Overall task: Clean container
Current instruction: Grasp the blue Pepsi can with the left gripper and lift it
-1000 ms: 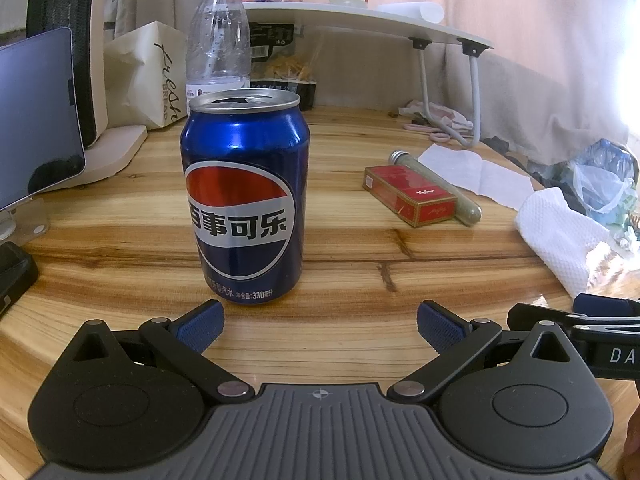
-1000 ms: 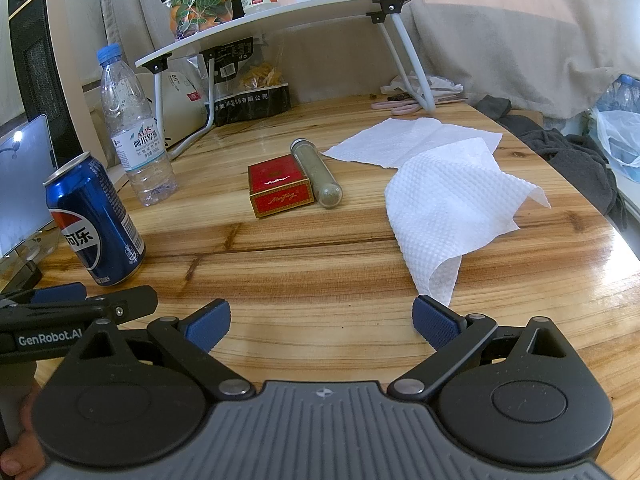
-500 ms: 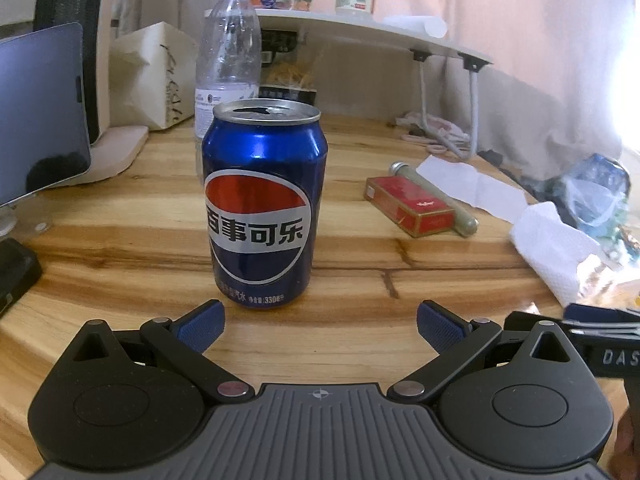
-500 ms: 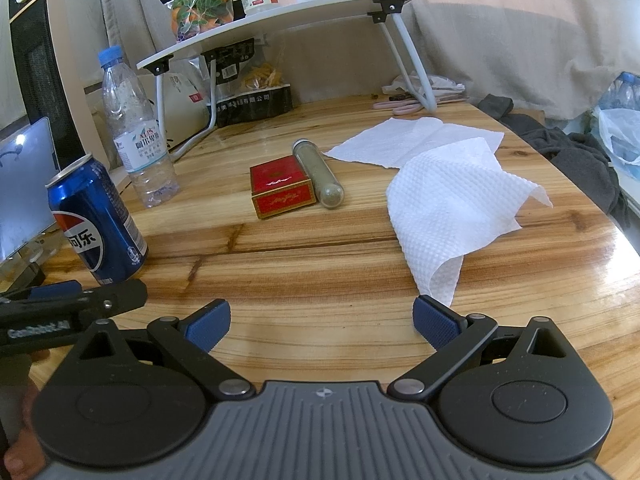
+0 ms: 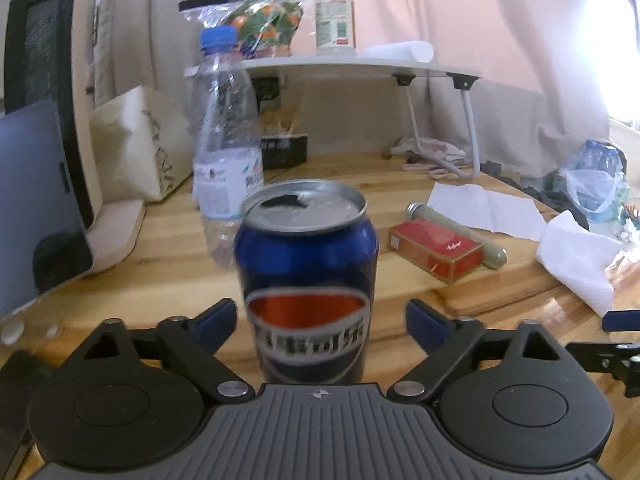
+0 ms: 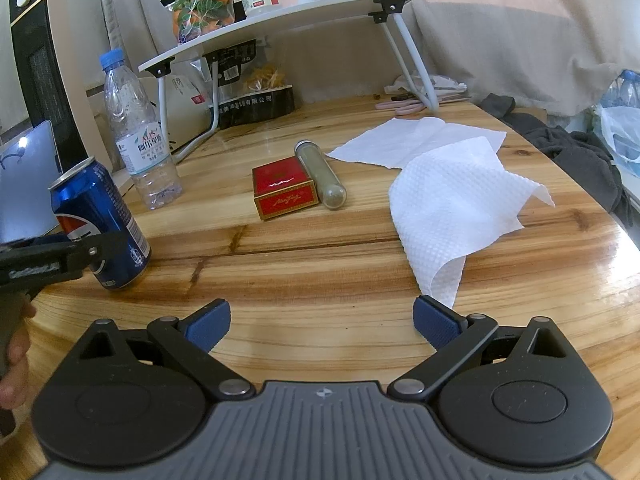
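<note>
wood table (image 6: 320, 264): can (image 5: 306, 280) upright btwn left gripper (image 5: 320, 322) jaws, closing, not yet touching; right gripper (image 6: 322, 322) open, empty, farther.

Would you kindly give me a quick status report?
Left hand-held gripper closing round can, pads not touching yet. Right hand-held gripper open, empty. Can upright, opened. Bottle close behind.

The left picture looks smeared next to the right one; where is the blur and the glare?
Left wrist view: the blue can and its lettering are blurred, and the window corner top right is washed out. Right wrist view: sharp, with glare on the table at its right edge.
</note>
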Available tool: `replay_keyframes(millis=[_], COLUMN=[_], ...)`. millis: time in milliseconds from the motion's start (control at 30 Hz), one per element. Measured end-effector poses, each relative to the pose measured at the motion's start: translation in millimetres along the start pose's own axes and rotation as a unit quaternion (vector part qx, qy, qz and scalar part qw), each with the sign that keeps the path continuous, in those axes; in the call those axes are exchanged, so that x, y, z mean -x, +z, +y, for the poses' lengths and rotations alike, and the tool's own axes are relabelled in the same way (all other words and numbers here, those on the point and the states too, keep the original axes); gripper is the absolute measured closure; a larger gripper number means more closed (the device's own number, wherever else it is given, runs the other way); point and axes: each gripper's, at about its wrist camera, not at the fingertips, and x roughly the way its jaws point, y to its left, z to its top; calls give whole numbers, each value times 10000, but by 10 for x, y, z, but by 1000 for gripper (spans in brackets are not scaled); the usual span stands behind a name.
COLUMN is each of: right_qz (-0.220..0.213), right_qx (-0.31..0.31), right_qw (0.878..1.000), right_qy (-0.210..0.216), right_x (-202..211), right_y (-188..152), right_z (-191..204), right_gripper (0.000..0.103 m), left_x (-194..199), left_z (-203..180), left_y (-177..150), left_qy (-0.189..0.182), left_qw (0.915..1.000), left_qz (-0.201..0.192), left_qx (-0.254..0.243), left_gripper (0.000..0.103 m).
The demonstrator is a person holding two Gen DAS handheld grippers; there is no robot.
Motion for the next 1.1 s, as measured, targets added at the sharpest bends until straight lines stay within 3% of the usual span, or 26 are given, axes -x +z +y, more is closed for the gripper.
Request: replay_keyframes(millis=[67,233,400,600,767,900,1033,1100], right_qz=[-4,1,20,60,-89,-344,-80,103], right_qx=[-12,-1,51,150,828,2060,2168,2192], right_qw=[10000,10000,10000,9998,9964,9751,9741,9731], right_qy=[10,0,-44,-116,-170,-740,-638,-701], right_x=[2,0,-5,-21,127,201,9,-157], right_y=[1,0,1,2,60,281,656,805], right_z=[-6,-1,24,52,101,199,2,-119], right_gripper=[0,0,0,0,0,0,0,7], left_x=[-57,-74,-162,-273,-246,-130,-152,-163], left_z=[-8,9,-164,-285,-230,-197,-182,-178], left_y=[21,87,239,297,282,249,194,184], left_qy=[-14,-262,-531,-945,-1373,-1502,-1575,-1630], left_qw=[10000,9995,9978,9945,9901,9879,9869,9860], left_qz=[41,-117,-296,-272,-237,-383,-341,-333], left_qx=[5,121,-256,-346,-141,-101,-95,-69], left_gripper=[36,37,37,37,37,37,37,36])
